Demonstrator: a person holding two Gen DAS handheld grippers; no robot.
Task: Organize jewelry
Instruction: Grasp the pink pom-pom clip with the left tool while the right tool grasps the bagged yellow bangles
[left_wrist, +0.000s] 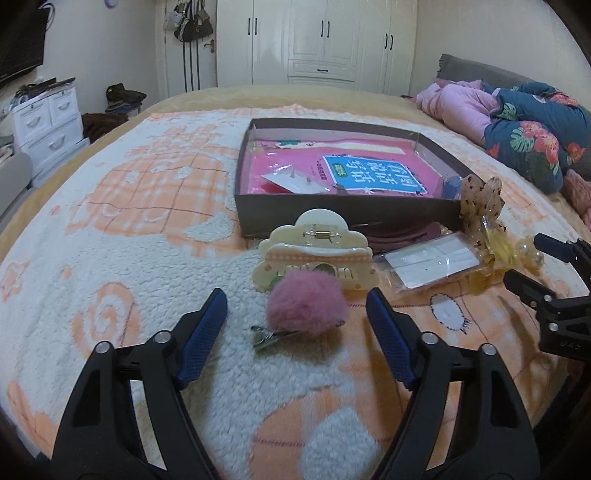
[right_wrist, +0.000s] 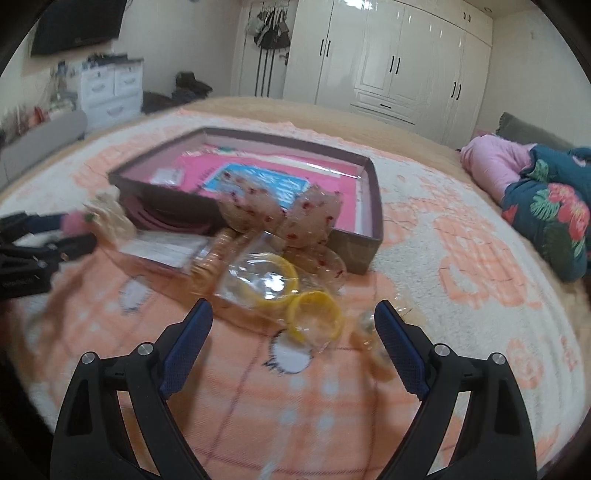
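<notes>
pompom clip (left_wrist: 308, 314) before claw clip (left_wrist: 317, 258) | box (left_wrist: 347, 216) behind — bangles (right_wrist: 316, 319) right

A bed (left_wrist: 110, 229) with a fleecy orange-and-white blanket (left_wrist: 155, 192) is carrying an open box (left_wrist: 332, 214), hair clips (left_wrist: 317, 258), a pink pompom clip (left_wrist: 306, 310), yellow bangles (right_wrist: 314, 314) and bundled bedding (left_wrist: 524, 125)
</notes>
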